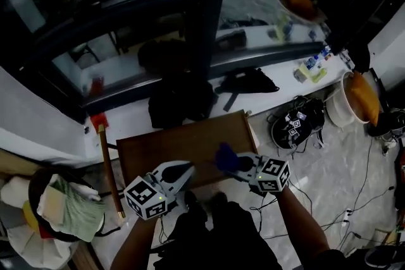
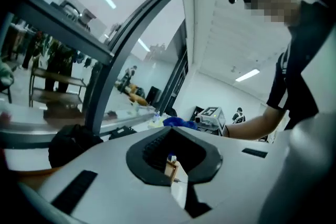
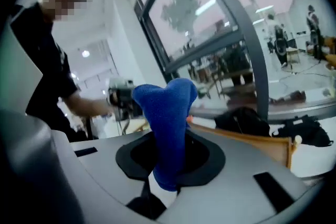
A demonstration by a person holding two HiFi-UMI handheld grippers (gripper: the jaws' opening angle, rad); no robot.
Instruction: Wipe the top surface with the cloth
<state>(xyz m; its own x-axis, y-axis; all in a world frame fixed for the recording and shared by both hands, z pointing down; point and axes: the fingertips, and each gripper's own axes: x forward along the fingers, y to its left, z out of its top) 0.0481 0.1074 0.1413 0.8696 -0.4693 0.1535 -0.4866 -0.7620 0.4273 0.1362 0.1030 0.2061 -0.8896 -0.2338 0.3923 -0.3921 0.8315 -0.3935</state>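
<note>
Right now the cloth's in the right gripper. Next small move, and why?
Probably lower the right gripper until the blue cloth presses on the brown table top, then start the stroke. Its jaws are shut on the cloth, which appears over the table's near edge, and contact isn't evident. The left gripper holds nothing.

Big window [image 1: 126, 16], dark frame [image 1: 201, 9]. White sill [image 1: 130, 114] carries black bags [image 1: 180, 101]. Pale floor [image 1: 329, 161], cables [image 1: 364, 177] strewn. Ceiling strip light [image 2: 248, 75] on.
</note>
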